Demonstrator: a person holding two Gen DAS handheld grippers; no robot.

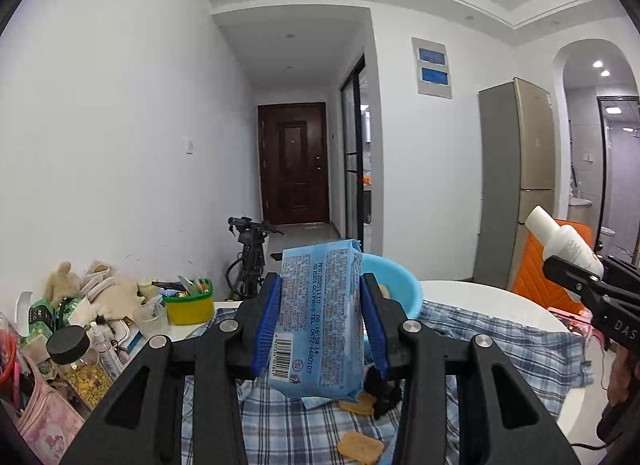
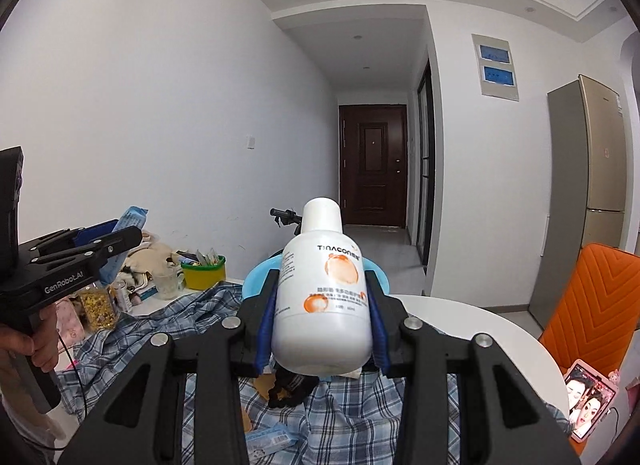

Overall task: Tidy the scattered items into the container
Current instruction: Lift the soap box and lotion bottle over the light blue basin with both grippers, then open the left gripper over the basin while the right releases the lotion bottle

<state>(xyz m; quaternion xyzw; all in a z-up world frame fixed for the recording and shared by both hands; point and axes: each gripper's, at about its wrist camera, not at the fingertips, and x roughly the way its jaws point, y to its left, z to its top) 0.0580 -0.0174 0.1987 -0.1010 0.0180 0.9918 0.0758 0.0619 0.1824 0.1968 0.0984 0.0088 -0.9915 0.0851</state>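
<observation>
Table under plaid cloth | left gripper clamps wipes pack, right gripper clamps white bottle | step: carrying | next: release into blue basin just ahead of both.

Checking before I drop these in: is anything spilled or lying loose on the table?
Yes: two tan biscuit-like pieces lie loose on the rumpled plaid cloth, outside the blue basin. Both held items, the blue packet and the white bottle, look intact.
</observation>
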